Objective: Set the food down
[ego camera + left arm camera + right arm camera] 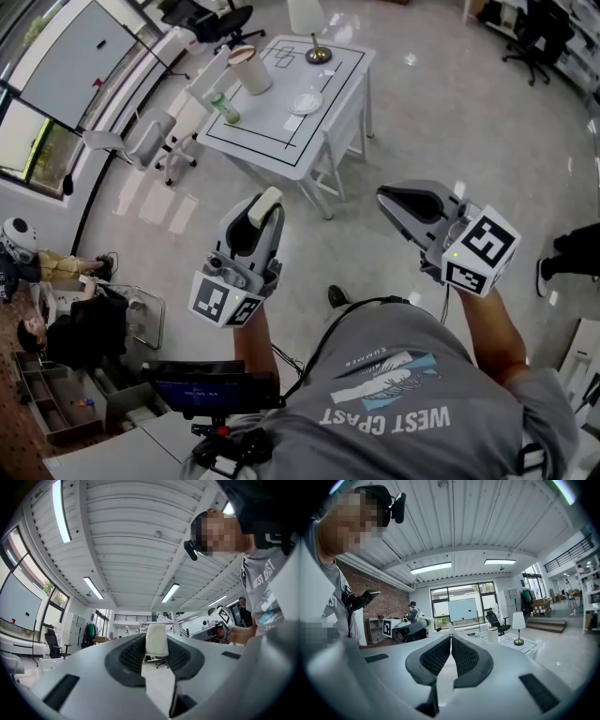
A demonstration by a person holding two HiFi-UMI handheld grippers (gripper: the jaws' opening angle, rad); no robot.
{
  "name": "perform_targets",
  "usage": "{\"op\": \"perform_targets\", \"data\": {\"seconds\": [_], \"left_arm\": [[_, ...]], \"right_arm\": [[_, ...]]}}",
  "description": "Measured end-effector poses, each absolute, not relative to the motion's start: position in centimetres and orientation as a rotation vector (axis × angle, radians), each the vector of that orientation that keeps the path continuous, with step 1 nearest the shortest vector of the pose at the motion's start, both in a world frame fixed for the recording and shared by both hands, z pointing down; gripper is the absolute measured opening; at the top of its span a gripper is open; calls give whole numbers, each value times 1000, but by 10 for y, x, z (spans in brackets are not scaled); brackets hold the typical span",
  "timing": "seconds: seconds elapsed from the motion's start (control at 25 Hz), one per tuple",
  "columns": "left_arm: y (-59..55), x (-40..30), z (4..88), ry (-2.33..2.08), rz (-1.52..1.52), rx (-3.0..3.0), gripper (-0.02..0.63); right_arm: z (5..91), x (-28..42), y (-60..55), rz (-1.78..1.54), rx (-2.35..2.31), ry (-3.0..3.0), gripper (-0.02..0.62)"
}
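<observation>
Pinching the pale cream rectangular food block by its flat sides, the left gripper holds something probably light, soft and crushable; the right gripper has its jaws together, empty.

Two claws, one food block, one table

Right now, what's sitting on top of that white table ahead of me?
A tall white cup, a green bottle, a small white plate and a lamp. What the cup holds, and whether anything lies on the plate, can't be made out.
</observation>
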State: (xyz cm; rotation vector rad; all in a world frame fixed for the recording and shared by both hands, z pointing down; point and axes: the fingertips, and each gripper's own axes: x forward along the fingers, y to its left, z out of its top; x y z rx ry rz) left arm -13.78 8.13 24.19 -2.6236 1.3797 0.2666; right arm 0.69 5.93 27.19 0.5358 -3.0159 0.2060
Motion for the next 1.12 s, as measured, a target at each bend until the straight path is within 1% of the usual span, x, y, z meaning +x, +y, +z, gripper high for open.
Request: {"op": "perform_targets", "data": {"seconds": [0.72, 1.12], "left_arm": [[-12, -223, 233, 1159, 295, -2712, 107], [-75, -223, 243, 1194, 282, -2744, 107]], "right_arm": [[267, -84, -14, 181, 750, -2974, 9], [279, -82, -74, 244, 738, -2955, 9]]}}
